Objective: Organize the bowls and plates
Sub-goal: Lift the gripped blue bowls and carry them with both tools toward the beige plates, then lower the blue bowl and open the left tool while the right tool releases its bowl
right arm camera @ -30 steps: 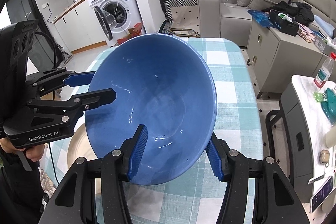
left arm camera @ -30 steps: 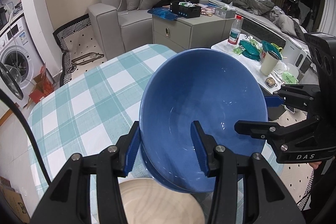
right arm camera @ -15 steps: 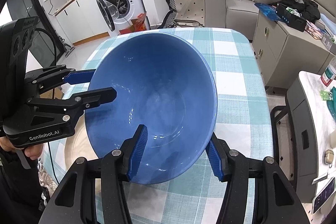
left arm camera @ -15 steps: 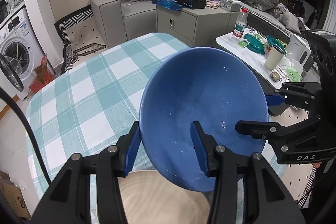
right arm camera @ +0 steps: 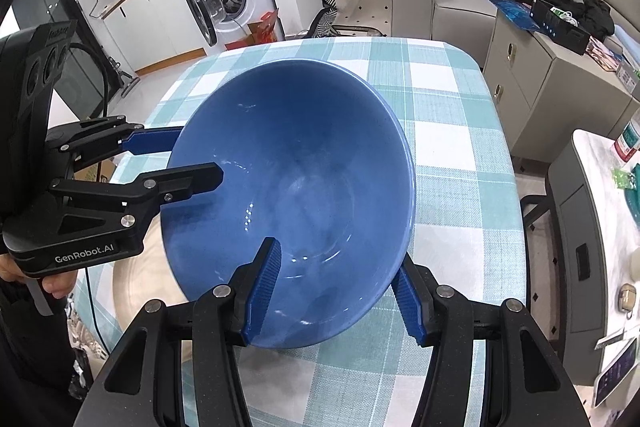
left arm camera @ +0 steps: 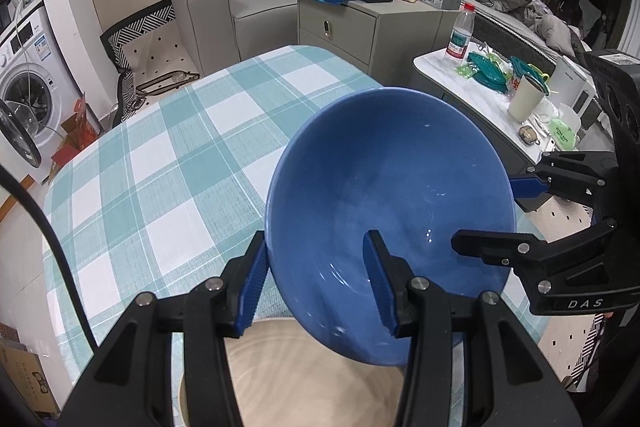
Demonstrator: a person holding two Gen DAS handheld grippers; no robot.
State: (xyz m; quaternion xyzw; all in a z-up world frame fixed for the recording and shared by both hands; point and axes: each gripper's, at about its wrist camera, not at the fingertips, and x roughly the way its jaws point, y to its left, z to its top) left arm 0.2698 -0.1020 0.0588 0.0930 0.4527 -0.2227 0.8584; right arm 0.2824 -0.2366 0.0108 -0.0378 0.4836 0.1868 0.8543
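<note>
We hold the blue bowl (left arm camera: 390, 187) between both tools, tilted and raised over the near edge of the checked tablecloth (left arm camera: 160, 163). Our left gripper (left arm camera: 316, 281) pinches the bowl's wall, one blue pad outside and one inside the rim; our right gripper (right arm camera: 338, 291) pinches the opposite side of the bowl the same way. Seen from the right wrist, the left gripper comes in from the bowl's left, and a hand (right arm camera: 52, 277) grips its handle. Just below the bowl, on the tablecloth, lies a pale wooden plate (left arm camera: 288, 379), partly hidden by the bowl.
</note>
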